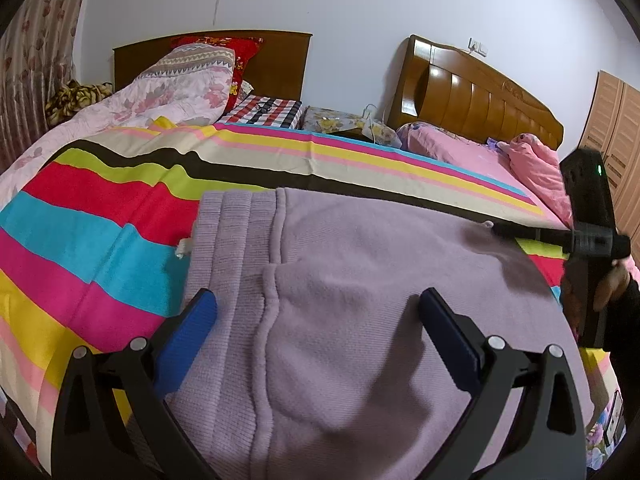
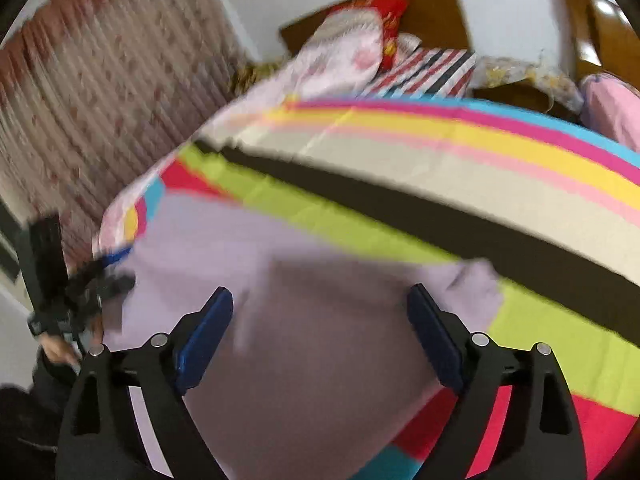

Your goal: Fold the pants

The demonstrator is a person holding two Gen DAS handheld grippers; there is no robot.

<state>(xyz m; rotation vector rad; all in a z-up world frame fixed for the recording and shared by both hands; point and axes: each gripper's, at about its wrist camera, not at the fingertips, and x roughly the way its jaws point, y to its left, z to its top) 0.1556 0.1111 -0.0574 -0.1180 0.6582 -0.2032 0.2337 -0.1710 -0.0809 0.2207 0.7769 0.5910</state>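
Lilac knit pants (image 1: 360, 280) lie flat on a striped bedspread (image 1: 100, 240), their ribbed waistband (image 1: 236, 248) to the left in the left wrist view. My left gripper (image 1: 320, 312) hovers just above them, open, with only flat cloth under the gap. My right gripper (image 1: 500, 229) comes in from the right edge with a finger near the pants' far right corner. The right wrist view is blurred. There my right gripper (image 2: 320, 300) stands open over the pants (image 2: 320, 360) near their corner (image 2: 476, 276). The left gripper (image 2: 108, 276) shows at the left.
A rumpled floral quilt (image 1: 132, 108) and pillows (image 1: 216, 52) lie at the head of the bed. A second bed with a pink sheet (image 1: 472, 152) and a wooden headboard (image 1: 480, 100) stands beside it. A curtain (image 2: 100, 100) hangs at the left and a wardrobe (image 1: 620, 128) stands at the right.
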